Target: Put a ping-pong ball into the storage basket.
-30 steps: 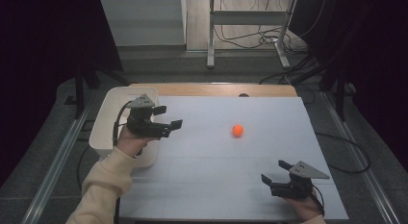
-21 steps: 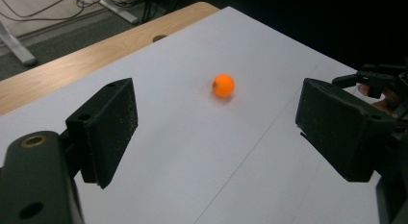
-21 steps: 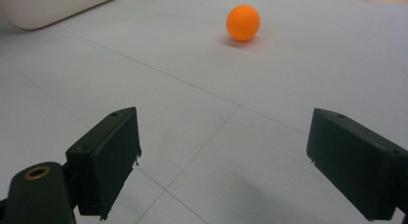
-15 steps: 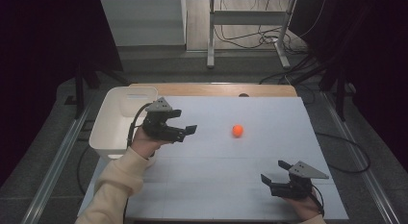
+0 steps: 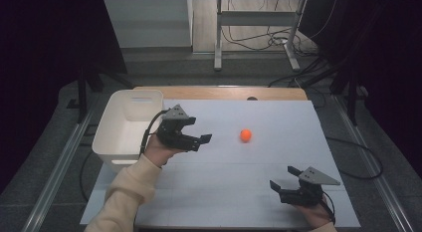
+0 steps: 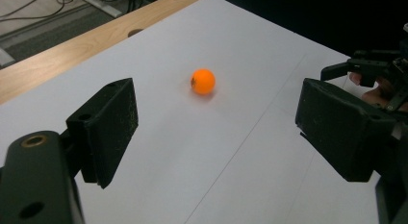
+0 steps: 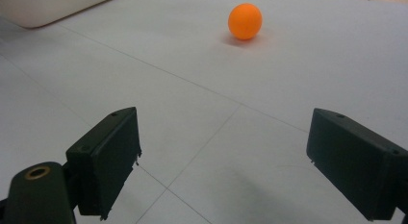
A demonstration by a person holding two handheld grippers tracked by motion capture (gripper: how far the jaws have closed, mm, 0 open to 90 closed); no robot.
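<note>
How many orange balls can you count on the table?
1: the orange ball lies on the white table, ahead of the open left gripper. The white bin's inside is partly hidden.

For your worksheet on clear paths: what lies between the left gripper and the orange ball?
Nothing: bare white table separates left gripper from orange ball, in left gripper view.

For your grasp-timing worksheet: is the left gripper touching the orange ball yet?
Apart. In the left gripper view, bare white table lies between the open left gripper and the orange ball; the high view shows the same gap.
</note>
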